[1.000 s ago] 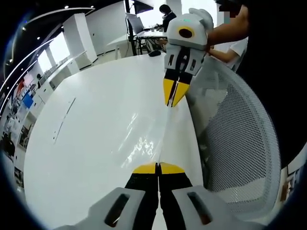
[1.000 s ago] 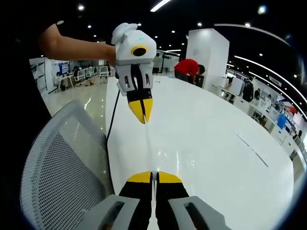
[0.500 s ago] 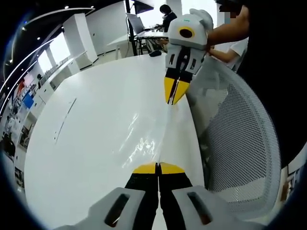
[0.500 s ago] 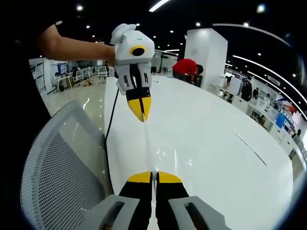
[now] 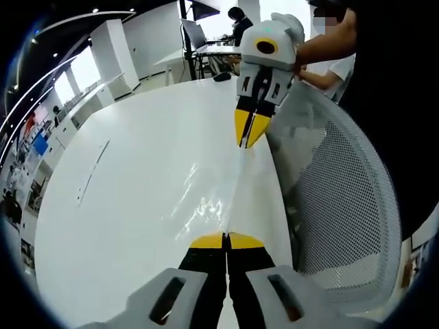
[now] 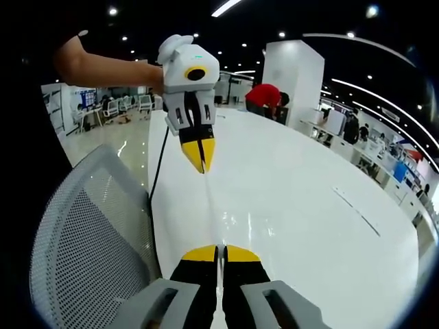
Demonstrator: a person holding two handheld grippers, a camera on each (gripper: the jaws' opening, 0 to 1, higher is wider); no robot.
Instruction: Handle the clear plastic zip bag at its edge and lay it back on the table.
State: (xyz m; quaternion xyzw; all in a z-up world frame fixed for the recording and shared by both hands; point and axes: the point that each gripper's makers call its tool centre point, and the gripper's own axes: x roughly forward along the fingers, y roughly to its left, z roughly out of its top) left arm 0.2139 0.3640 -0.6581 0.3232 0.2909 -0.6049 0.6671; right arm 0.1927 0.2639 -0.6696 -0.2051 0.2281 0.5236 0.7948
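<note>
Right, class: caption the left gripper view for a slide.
Two shut tools, left and right, stretch a clear zip bag over a white table.

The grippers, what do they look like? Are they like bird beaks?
A bit! The left gripper and right gripper have white rounded bodies, a yellow-ringed dark circle on top, black middles and pointed yellow fingers. The person's forearms are bare.

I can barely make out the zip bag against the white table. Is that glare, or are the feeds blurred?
Left gripper view: sharp; ceiling-light glints on the clear zip bag mark it against the glossy white table. Right gripper view: also sharp, but the bag nearly vanishes, with soft reflections. Fisheye bends the mesh chair.
</note>
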